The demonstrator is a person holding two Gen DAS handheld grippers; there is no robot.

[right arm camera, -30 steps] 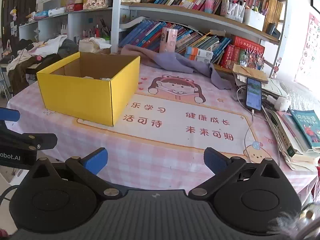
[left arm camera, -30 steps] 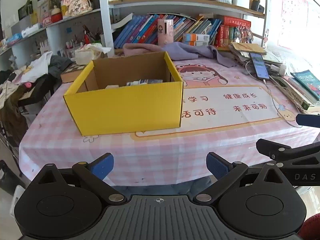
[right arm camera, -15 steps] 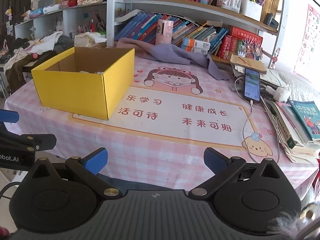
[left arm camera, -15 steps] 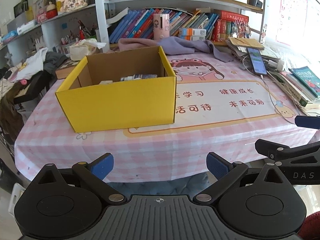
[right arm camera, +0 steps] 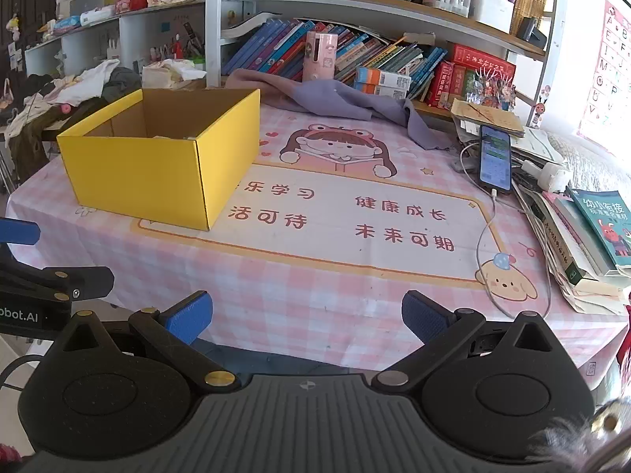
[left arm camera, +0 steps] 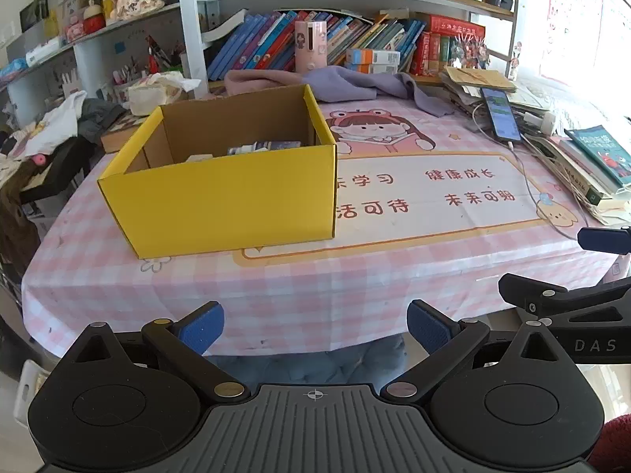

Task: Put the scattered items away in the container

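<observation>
A yellow cardboard box [left arm camera: 232,201] stands open on the left of the pink checked table; it also shows in the right wrist view [right arm camera: 157,169]. Small boxed items [left arm camera: 264,146] lie inside it, mostly hidden by the front wall. My left gripper [left arm camera: 315,329] is open and empty, held off the table's near edge. My right gripper [right arm camera: 307,317] is open and empty, also off the near edge, to the right of the left one. Part of the right gripper [left arm camera: 568,299] shows in the left wrist view.
A phone on a cable [right arm camera: 495,157], stacked books [right arm camera: 591,232] and papers lie at the table's right. A purple cloth [right arm camera: 339,98] and a pink cup [right arm camera: 320,57] sit at the back below the bookshelves. A printed mat [right arm camera: 355,213] covers the middle.
Both grippers have drawn back and risen slightly from the table, so the box and table look farther away. Both stay open and empty.
</observation>
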